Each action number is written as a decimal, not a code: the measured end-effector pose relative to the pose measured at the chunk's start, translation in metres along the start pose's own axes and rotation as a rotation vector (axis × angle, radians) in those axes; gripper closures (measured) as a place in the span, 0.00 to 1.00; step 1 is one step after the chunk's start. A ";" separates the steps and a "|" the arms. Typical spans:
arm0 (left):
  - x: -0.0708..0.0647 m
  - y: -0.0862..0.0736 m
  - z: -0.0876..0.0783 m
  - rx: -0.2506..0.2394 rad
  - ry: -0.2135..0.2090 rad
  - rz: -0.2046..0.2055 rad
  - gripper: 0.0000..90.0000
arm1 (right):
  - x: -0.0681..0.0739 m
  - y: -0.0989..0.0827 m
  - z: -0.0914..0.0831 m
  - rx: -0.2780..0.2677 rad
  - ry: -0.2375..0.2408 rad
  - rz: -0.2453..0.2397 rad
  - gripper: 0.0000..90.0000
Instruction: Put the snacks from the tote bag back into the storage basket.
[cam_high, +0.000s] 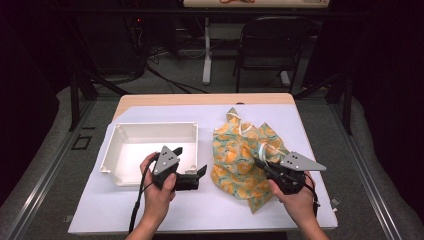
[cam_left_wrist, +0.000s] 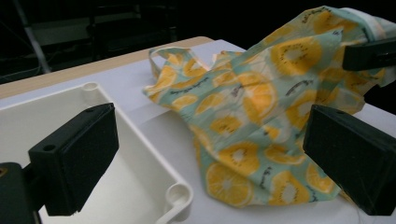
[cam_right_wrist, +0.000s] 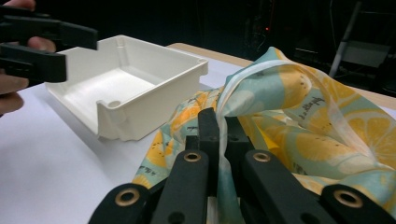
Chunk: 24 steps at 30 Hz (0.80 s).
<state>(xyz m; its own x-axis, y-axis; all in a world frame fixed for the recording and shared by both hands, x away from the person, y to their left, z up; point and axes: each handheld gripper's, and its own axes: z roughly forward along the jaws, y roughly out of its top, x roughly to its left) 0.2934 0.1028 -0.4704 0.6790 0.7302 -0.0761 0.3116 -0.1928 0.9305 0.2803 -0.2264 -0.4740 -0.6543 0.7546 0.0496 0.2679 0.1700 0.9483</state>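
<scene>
One crumpled cloth bag (cam_high: 243, 157), pale teal printed with orange citrus slices and trimmed with white straps, lies on the right half of the worktop (cam_high: 125, 210), reaching from near the far edge down toward the near right corner. The right tool (cam_high: 261, 165) has its jaws closed tight on a white strap (cam_right_wrist: 227, 116) of the bag, lifting that part of the fabric into a raised fold. One empty white plastic bin (cam_high: 115, 145) with a rolled rim sits on the left half, just beside the bag with a narrow strip of white surface between them. The left tool (cam_high: 192, 172) is held at the bin's near right corner, its jaws spread wide and gripping nothing. Two hands hold the two tools. Open white surface runs along the near edge and in front of the bin; the far edge shows a bare wooden band.
</scene>
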 end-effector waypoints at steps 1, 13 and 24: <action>-0.003 0.002 0.003 0.002 -0.005 0.002 0.05 | 0.001 -0.001 0.000 0.002 0.006 -0.004 1.00; -0.030 0.017 0.029 0.013 -0.018 0.014 0.11 | 0.016 -0.016 0.006 0.055 0.045 -0.030 1.00; -0.044 0.023 0.042 0.034 -0.046 0.016 0.17 | 0.028 -0.027 0.019 0.138 0.075 -0.054 1.00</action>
<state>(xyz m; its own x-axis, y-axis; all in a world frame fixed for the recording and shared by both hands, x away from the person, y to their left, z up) 0.2981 0.0388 -0.4607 0.7136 0.6961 -0.0788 0.3223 -0.2263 0.9192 0.2679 -0.1984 -0.5045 -0.7198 0.6936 0.0275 0.3217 0.2982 0.8986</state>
